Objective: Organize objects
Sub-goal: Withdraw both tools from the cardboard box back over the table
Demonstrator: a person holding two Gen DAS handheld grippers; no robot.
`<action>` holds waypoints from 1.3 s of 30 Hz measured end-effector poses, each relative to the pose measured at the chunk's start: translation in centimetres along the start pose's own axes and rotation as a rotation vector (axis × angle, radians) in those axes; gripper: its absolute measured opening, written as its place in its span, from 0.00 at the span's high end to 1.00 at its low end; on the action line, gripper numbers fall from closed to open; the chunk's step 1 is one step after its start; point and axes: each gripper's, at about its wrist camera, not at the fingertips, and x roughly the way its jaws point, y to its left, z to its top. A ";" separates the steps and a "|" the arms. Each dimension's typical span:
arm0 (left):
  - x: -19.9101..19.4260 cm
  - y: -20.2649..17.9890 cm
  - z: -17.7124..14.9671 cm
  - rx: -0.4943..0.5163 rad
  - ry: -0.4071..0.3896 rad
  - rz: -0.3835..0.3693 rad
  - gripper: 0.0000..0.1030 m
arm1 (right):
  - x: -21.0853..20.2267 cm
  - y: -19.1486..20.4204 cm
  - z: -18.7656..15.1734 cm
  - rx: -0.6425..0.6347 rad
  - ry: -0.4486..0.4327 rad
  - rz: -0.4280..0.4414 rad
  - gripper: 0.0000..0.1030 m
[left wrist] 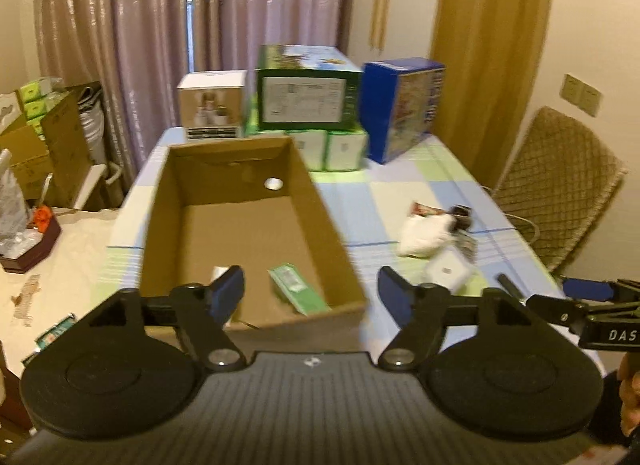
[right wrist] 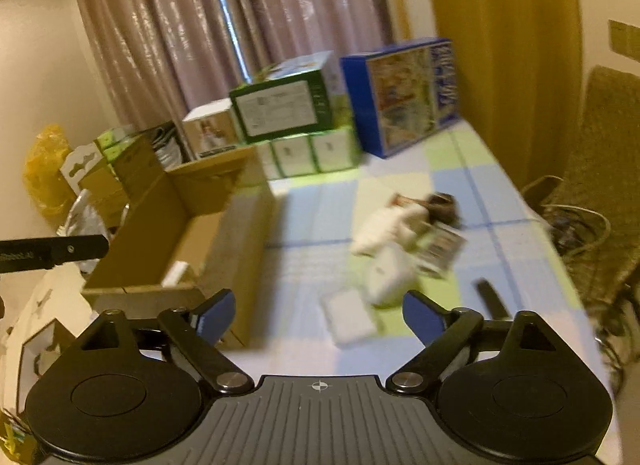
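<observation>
Clutter (right wrist: 404,241) lies in a blurred heap mid-table, toward the right edge, just ahead of the right gripper (right wrist: 316,317), the nearer one, jaws released and empty. Left gripper (left wrist: 310,293), also spread empty, hovers over the cardboard box (left wrist: 332,225).

Black hand-held gripper (left wrist: 311,289), blue pads (left wrist: 228,293)
</observation>
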 end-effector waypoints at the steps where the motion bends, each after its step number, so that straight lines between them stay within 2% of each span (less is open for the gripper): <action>1: -0.2 -0.7 -0.4 -0.004 0.002 -0.014 0.24 | -0.7 -0.5 -0.4 -0.002 -0.002 -0.015 0.13; 4: -0.7 -2.8 -1.8 -0.004 0.018 -0.049 0.21 | -2.6 -2.2 -1.3 0.016 -0.005 -0.054 0.11; 9: -0.7 -5.6 -3.7 0.016 0.049 -0.077 0.10 | -5.1 -4.6 -3.0 0.033 -0.014 -0.107 0.08; 14: 0.3 -7.7 -5.4 0.030 0.076 -0.107 0.01 | -6.1 -6.6 -4.2 0.059 -0.012 -0.151 0.06; 25: 1.3 -10.5 -7.3 0.063 0.123 -0.083 0.01 | -6.7 -8.8 -4.9 0.082 -0.003 -0.163 0.05; 39: 3.0 -12.2 -7.5 0.061 0.155 -0.087 0.01 | -5.8 -10.6 -5.1 0.071 0.022 -0.188 0.05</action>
